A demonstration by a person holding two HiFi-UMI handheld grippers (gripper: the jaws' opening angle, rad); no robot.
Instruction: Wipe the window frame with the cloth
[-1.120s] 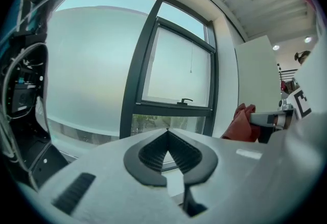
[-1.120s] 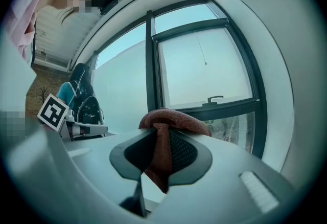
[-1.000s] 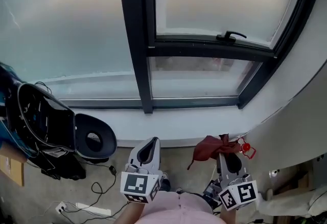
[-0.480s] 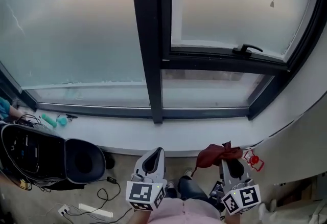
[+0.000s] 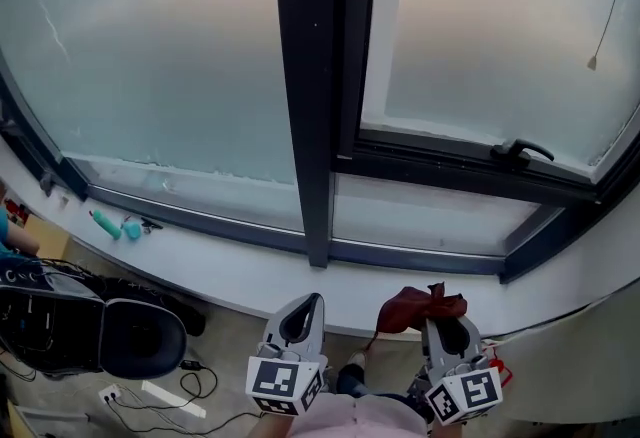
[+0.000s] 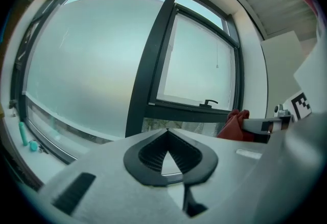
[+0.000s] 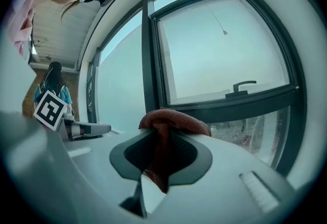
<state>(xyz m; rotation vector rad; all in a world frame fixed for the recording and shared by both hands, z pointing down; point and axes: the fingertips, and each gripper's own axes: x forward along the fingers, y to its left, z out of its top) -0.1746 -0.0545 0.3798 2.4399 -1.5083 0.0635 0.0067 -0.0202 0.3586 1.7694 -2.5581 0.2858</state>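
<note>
While my right claw [image 5: 445, 326] pinches the red cloth [image 5: 412, 306] well short of the window frame [image 5: 308, 106], my left claw [image 5: 300, 316] pressed together empty, I should lay the red cloth flat against the window frame before rubbing.

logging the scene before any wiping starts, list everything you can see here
window frame: one, dark, ahead above the sill
glass panes: several, frosted pale, inside the frame
window handle: one, black, on the right sash's lower bar
pull cord: one, thin, hanging at upper right
sill: one, white, below the frame
small things: two, teal, on the sill at left
chair: one, black, floor at lower left
cables: several, dark, floor by the chair
cloth: one, dark red, in the right gripper
left gripper: grey, shut, empty
right gripper: grey, shut on the cloth
</note>
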